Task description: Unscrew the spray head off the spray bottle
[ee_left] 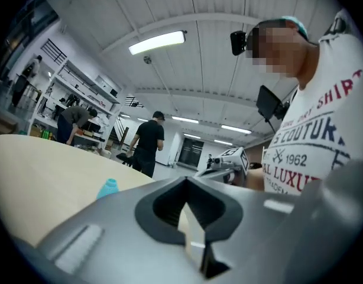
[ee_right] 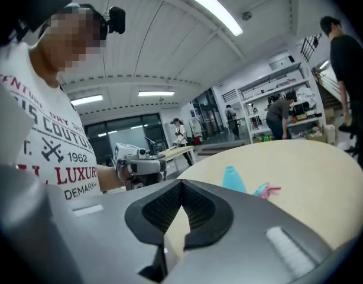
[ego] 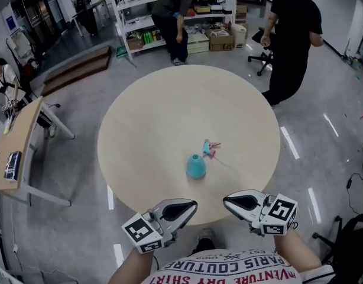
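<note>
Contents of the opaque spray bottle (ego: 196,167) cannot be determined; it is stood upright on the round table (ego: 140,117), the detached spray head (ego: 210,148) laid just beside it. The left gripper (ego: 192,205) and right gripper (ego: 227,200) are clenched, empty.

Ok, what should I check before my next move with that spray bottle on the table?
1. Spray head off the bottle: ok, it lies beside it.
2. Bottle upright on the table: ok.
3. Left claw empty: ok, shut on nothing.
4. Right claw empty: ok, shut on nothing.
5. Both claws clear of the bottle: ok, they are near the table's near edge.
6. Spilled liquid: cannot tell.
</note>
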The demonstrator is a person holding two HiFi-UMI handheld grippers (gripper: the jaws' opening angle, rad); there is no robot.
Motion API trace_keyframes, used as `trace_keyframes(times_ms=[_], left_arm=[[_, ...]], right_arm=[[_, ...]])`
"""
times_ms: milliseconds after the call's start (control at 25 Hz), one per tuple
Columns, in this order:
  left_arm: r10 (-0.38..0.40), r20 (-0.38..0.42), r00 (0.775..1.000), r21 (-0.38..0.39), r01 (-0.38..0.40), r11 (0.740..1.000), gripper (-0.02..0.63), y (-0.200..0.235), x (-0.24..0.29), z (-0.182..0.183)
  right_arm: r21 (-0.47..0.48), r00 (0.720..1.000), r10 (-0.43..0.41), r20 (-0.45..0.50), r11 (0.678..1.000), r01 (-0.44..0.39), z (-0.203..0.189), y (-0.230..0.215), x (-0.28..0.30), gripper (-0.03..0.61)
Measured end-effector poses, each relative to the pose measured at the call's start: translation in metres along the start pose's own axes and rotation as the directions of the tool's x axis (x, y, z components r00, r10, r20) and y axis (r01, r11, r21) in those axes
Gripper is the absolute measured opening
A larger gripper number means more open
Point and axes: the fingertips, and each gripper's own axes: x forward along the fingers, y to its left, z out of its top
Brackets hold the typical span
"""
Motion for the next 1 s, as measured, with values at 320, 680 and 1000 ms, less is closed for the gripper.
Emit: trace_keyframes(times_ms=[320,680,1000], left_arm=[[0.041,-0.067,0.997,0.013,-0.040,0.999,0.001,-0.176,-0.063,-0.073],[0.121,-0.137,0.983,0.101,-0.108,0.989,0.002,-0.380,-0.128,-0.097],[0.140,-0.124,0.982,0.126,-0.124,0.984,0.002,-0.443,-0.153,-0.075]], right_arm=[[-0.039,0.998,-0.062,-0.006,0.997,0.062,-0.082,0.181,-0.071,0.002],[0.015,0.990,-0.086,0.114,0.996,0.085,-0.125,0.343,-0.178,0.000],[-0.043,0.984,-0.083,0.156,0.995,0.091,-0.099,0.410,-0.208,0.000]])
